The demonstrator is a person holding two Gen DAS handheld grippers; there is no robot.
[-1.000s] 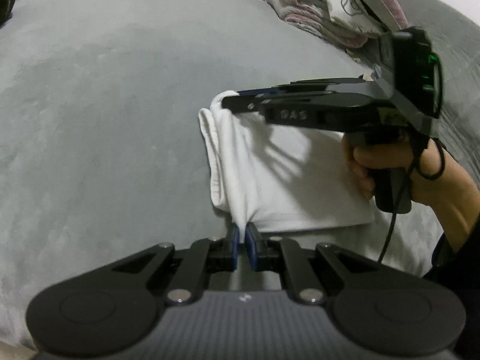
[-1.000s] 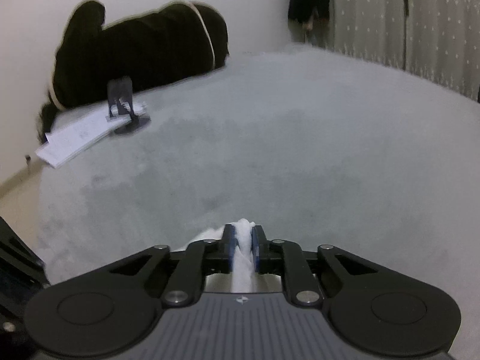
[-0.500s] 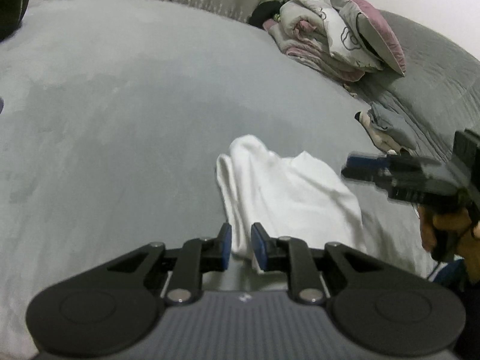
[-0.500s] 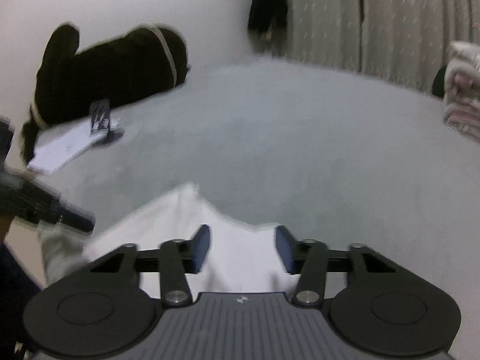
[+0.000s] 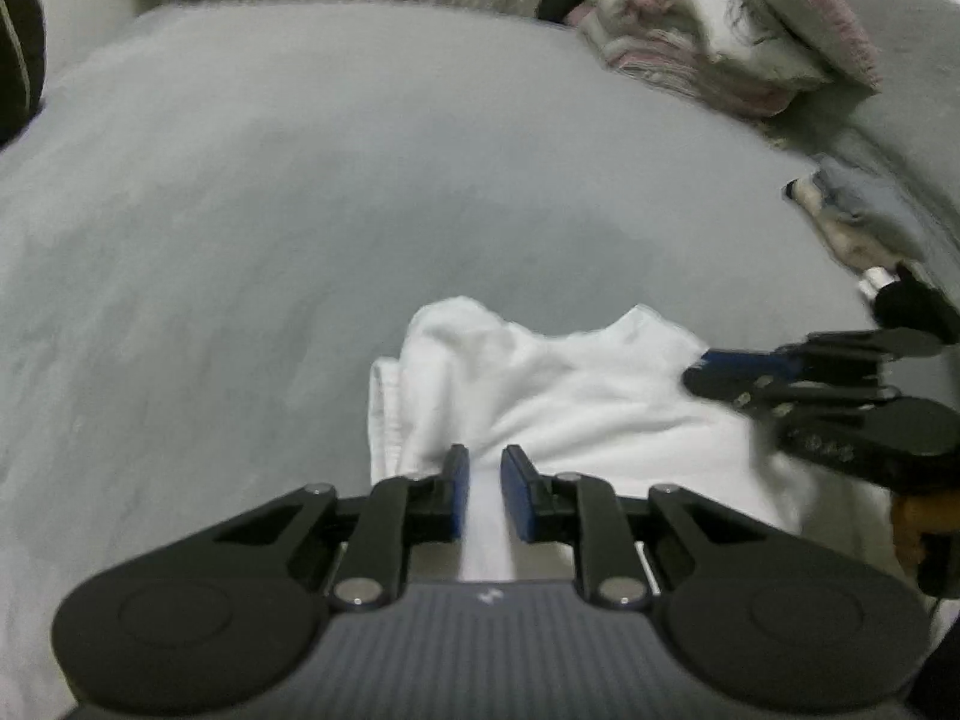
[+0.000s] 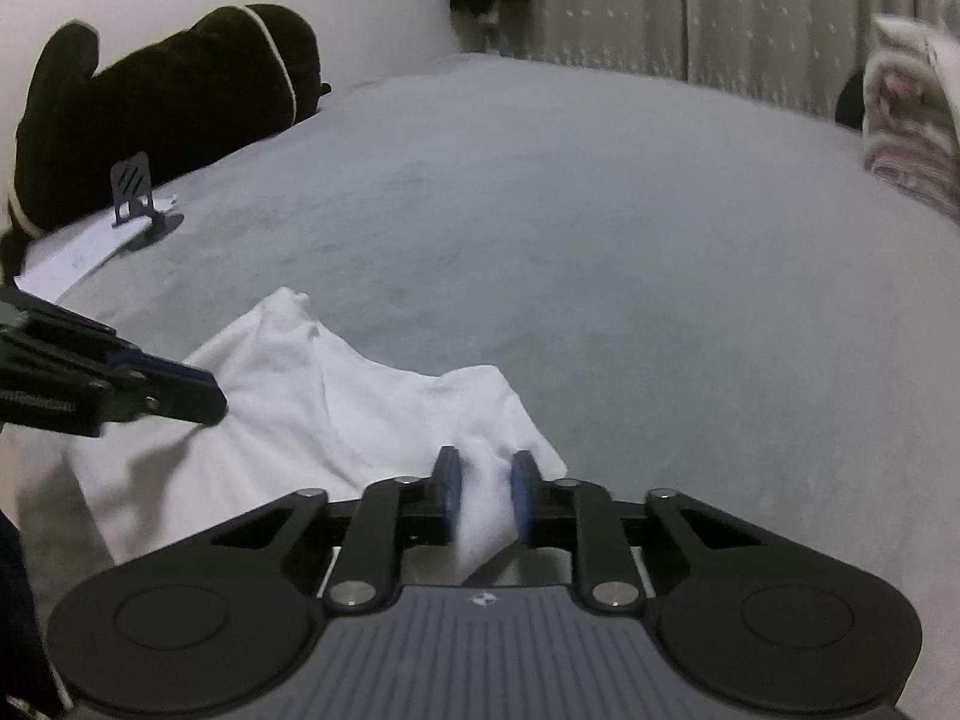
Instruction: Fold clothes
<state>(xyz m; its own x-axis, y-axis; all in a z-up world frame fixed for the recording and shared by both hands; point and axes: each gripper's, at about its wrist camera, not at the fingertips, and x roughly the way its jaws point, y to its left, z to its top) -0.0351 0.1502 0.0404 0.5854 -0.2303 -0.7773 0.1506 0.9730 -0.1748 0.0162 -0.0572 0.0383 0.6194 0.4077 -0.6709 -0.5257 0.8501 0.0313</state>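
A white garment [image 5: 570, 396] lies folded and rumpled on the grey bed cover [image 5: 300, 210]. My left gripper [image 5: 485, 462] sits at the garment's near left edge, and a ridge of white cloth runs between its blue pads, which press on it. In the right wrist view my right gripper [image 6: 485, 465] is at the near right corner of the garment [image 6: 312, 396]; its jaws are closing on a bunch of cloth that fills the gap. Each gripper shows in the other's view: the right gripper [image 5: 702, 369] low over the cloth's right side, the left gripper [image 6: 210, 396] over its left side.
A pile of folded bedding and a pink-edged pillow [image 5: 720, 42] lies at the far right. Small loose clothes [image 5: 852, 216] sit near the right edge. A black bag [image 6: 162, 108], a phone stand [image 6: 135, 192] and white paper [image 6: 66, 258] are far left. Curtains [image 6: 690, 6] hang behind.
Both grippers let go of the garment, opened and drew back toward its near edge. Now each has cloth between its pads again, and the jaws have narrowed.
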